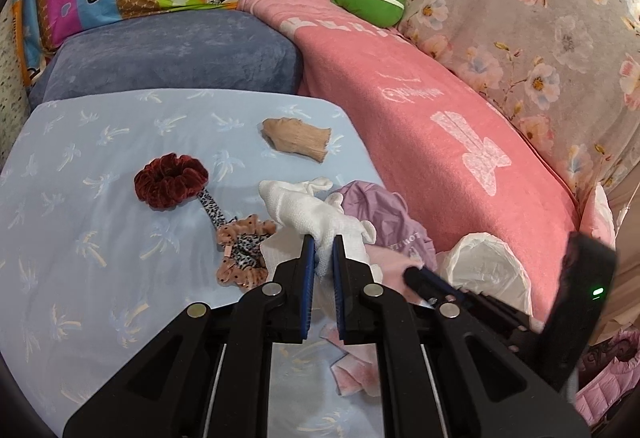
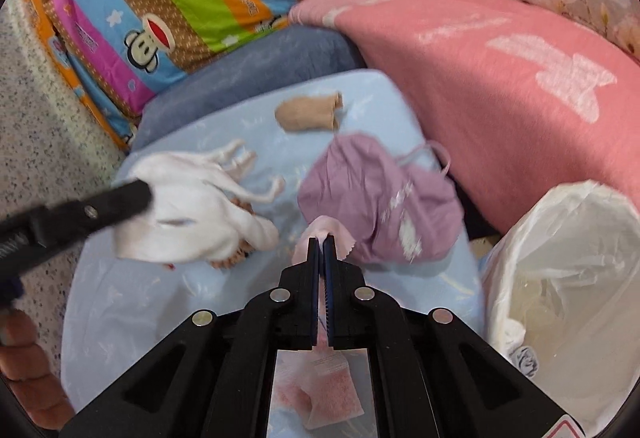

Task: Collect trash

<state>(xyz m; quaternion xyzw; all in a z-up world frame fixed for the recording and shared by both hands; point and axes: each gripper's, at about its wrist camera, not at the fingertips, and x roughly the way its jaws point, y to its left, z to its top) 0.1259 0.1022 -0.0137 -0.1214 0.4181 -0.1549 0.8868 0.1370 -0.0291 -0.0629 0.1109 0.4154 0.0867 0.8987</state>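
On a pale blue bed sheet, the left hand-held gripper is clamped on a white cloth. To its right, the right hand-held gripper is clamped on a pink wrapper, lifting it. Further right of it stands a bin lined with a white bag. The pick-up step seems done; next, each piece needs carrying over the bin and releasing.
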